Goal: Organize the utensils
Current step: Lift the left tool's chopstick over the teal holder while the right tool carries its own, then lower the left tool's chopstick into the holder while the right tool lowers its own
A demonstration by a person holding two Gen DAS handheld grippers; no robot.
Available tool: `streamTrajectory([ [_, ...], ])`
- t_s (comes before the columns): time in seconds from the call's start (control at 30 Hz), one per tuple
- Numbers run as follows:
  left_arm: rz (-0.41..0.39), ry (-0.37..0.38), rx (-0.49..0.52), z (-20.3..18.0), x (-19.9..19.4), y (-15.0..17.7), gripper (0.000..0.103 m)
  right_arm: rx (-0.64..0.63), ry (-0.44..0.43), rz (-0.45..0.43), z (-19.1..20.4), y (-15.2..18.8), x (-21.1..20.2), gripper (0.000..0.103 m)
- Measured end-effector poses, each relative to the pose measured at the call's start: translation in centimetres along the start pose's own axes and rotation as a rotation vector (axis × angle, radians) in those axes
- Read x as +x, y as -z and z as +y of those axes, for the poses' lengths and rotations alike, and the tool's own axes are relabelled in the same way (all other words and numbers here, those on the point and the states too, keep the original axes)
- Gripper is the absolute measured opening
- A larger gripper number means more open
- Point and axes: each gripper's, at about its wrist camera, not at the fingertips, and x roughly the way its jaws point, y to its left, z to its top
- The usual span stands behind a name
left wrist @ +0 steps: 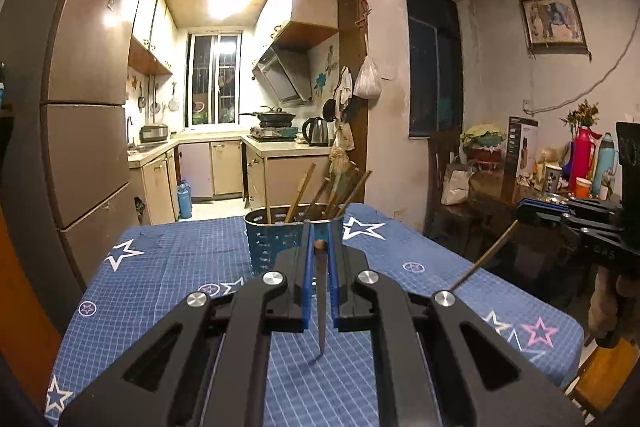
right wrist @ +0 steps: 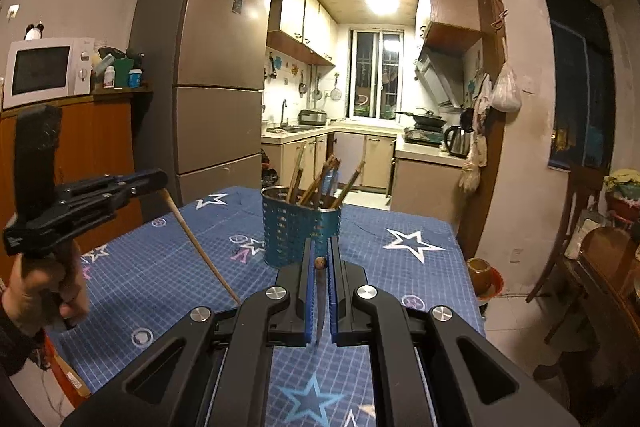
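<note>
Above the star-print desk (left wrist: 168,267), your left tool (left wrist: 319,247) and right tool (right wrist: 320,259) each pinch a chopstick (left wrist: 322,303) (tips down), which could slip while tilting toward the blue holder (right wrist: 298,231).

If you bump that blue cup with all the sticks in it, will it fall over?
Maybe. The blue holder is tall and narrow, and its chopsticks lean out high, so a knock near the rim could tip it. Its perforated walls suggest it is fairly light.
</note>
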Motion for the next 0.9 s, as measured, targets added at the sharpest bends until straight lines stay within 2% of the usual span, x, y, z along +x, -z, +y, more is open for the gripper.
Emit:
streamTrajectory([
  [0.4, -0.001, -0.01, 0.036, 0.9, 2.0, -4.8, 0.005, -0.012, -0.057, 0.035, -0.9, -7.8, 3.7, 0.007],
  [0.9, -0.063, -0.039, 0.045, 2.3, 4.7, -15.0, 0.005, 0.023, -0.076, -0.007, -3.1, -20.0, 7.5, 0.007],
])
